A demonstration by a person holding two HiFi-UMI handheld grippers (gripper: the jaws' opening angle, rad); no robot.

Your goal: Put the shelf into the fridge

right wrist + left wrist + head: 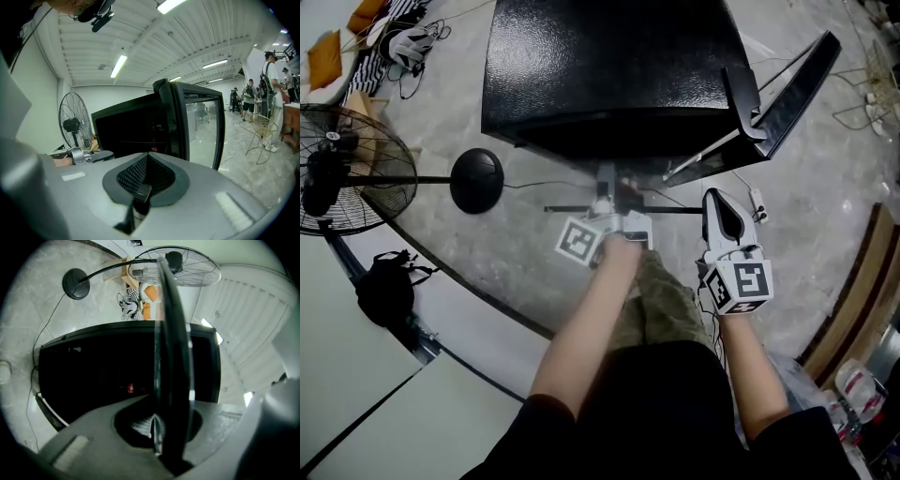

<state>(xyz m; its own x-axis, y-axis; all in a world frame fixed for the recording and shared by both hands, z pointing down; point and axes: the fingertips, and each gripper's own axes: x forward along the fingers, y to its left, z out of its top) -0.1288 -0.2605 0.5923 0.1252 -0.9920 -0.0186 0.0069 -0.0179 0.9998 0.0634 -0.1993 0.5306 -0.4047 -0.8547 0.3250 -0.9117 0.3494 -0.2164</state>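
The black fridge (pixel 609 66) stands just ahead with its door (pixel 792 84) swung open to the right. My left gripper (pixel 609 202) is shut on the shelf (pixel 666 209), a clear pane with a dark frame, held in front of the fridge opening. In the left gripper view the shelf (pixel 171 333) runs edge-on between the jaws of the left gripper (pixel 157 427), with the dark fridge interior (pixel 93 376) behind it. My right gripper (pixel 719 199) hovers to the right, shut and holding nothing. From the right gripper (pixel 147 159) I see the fridge (pixel 126 131) and its glass door (pixel 201 126).
A standing fan (pixel 347 169) with a round base (pixel 476 180) is at the left, a black backpack (pixel 384 286) below it. A power strip (pixel 757 202) lies by the door. Wooden boards (pixel 862 281) lean at the right. People (pixel 269 70) and a wire chair (pixel 260 131) stand far right.
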